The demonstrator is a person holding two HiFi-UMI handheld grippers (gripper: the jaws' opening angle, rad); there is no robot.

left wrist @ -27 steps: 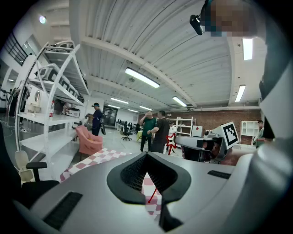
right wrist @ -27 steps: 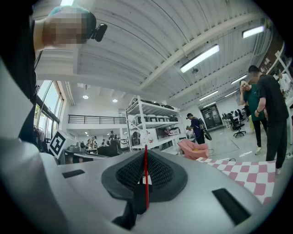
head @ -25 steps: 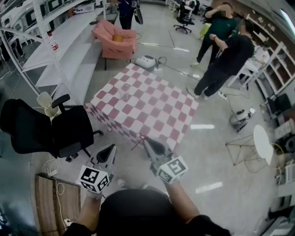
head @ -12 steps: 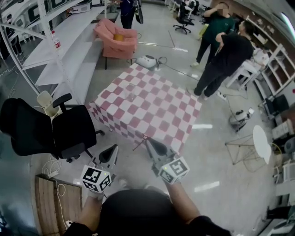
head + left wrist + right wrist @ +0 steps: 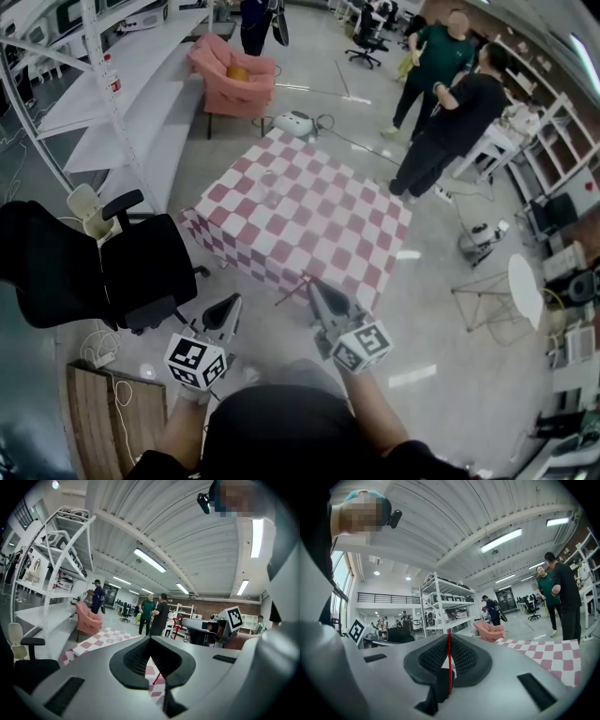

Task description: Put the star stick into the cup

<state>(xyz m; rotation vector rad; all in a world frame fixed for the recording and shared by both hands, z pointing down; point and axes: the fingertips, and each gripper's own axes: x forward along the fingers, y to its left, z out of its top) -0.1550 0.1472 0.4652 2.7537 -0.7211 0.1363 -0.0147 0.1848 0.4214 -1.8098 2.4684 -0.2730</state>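
Observation:
My right gripper (image 5: 310,282) is shut on a thin red star stick (image 5: 290,293), which slants out to the left just short of the near edge of the table with the pink-and-white checked cloth (image 5: 337,225). In the right gripper view the stick (image 5: 449,660) stands upright between the pads. From the left gripper view its red star (image 5: 177,620) shows beside the right gripper (image 5: 206,632). A small clear cup (image 5: 272,198) shows faintly on the cloth. My left gripper (image 5: 229,303) is shut and empty, over the floor left of the right one.
A black office chair (image 5: 84,272) stands to the left of the table, with white shelving (image 5: 112,94) behind it. A pink armchair (image 5: 234,80) sits beyond the table. Two people (image 5: 450,112) stand at the far right. A round white stand (image 5: 530,291) is on the right.
The table has drifted slightly right and nearer in the head view. Both grippers keep their pose, and the stick stays in the right gripper.

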